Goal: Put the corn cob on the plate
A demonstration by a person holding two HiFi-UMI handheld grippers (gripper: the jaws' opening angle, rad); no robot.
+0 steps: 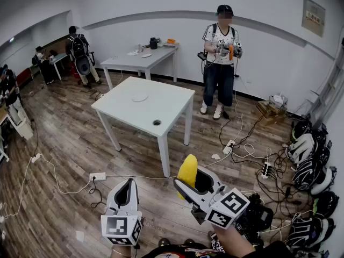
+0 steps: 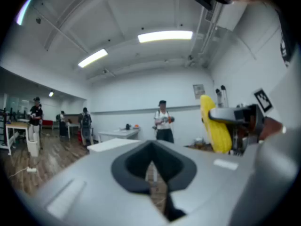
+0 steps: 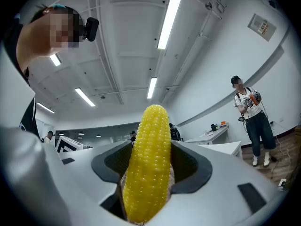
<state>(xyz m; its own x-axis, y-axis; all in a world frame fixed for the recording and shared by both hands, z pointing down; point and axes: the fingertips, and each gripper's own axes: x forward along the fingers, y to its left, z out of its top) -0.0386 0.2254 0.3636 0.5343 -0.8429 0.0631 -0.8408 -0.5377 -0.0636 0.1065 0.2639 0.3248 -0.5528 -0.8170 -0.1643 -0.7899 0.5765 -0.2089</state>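
A yellow corn cob [image 1: 187, 172] stands upright in my right gripper [image 1: 192, 185], which is shut on its lower part; its tip sticks out above the jaws. In the right gripper view the corn cob [image 3: 148, 159] fills the middle, pressed between the dark pads. A white plate [image 1: 140, 97] lies on the white table [image 1: 166, 104] well ahead of both grippers. My left gripper [image 1: 128, 191] is held low at the left, shut with nothing in it. The left gripper view shows the corn cob [image 2: 215, 128] off to its right.
A person [image 1: 219, 58] holding grippers stands beyond the table. A second table [image 1: 137, 61] with small items is by the back wall. Cables and a power strip [image 1: 98, 176] lie on the wood floor. Helmets [image 1: 309, 160] are piled at the right.
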